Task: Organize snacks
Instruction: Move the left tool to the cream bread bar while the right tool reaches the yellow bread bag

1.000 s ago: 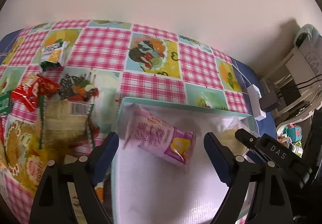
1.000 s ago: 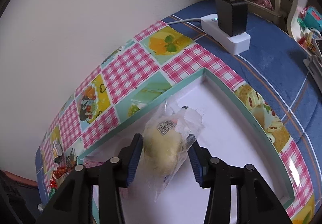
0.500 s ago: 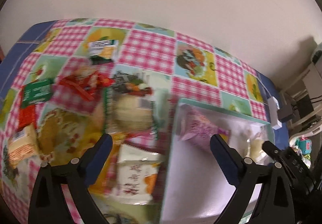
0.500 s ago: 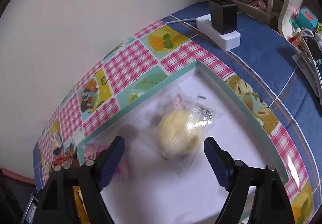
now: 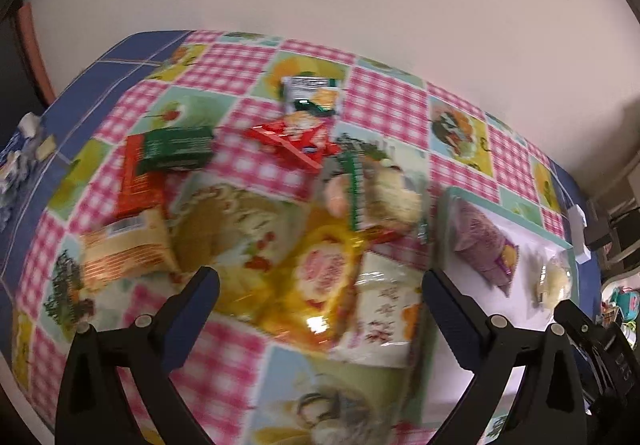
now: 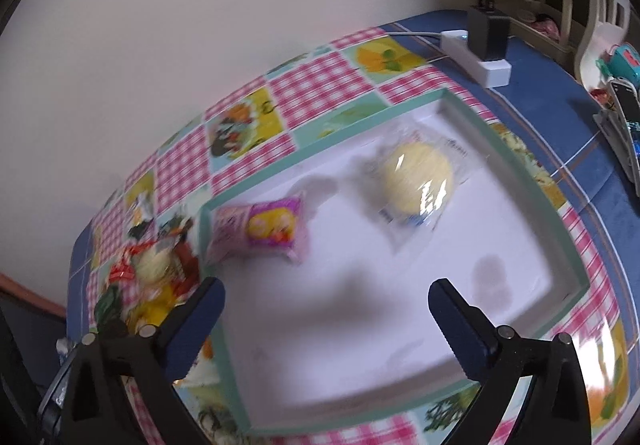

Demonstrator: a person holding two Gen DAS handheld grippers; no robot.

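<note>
Both grippers' jaws have just been opening and now stand wide, empty: right gripper (image 6: 326, 305) above the shallow white tray with teal rim (image 6: 532, 181), where the clear-wrapped yellow bun (image 6: 416, 177) lies at the far right, apparently just released, and left gripper (image 5: 320, 297) over the loose snack packets (image 5: 320, 277) left of the tray, probably choosing the next.

bun packet (image 6: 416, 181) right of snack pouch (image 6: 264, 231), both in tray (image 6: 532, 185)

A pink-checked tablecloth (image 5: 384, 101) with fruit squares and a blue border carries red (image 5: 140, 173), green (image 5: 176, 151) and yellow packets (image 5: 320, 285), while the mint-rimmed white tray (image 6: 496, 141) holds a pink packet (image 6: 264, 233) and a pale yellow bun (image 6: 416, 177).
</note>
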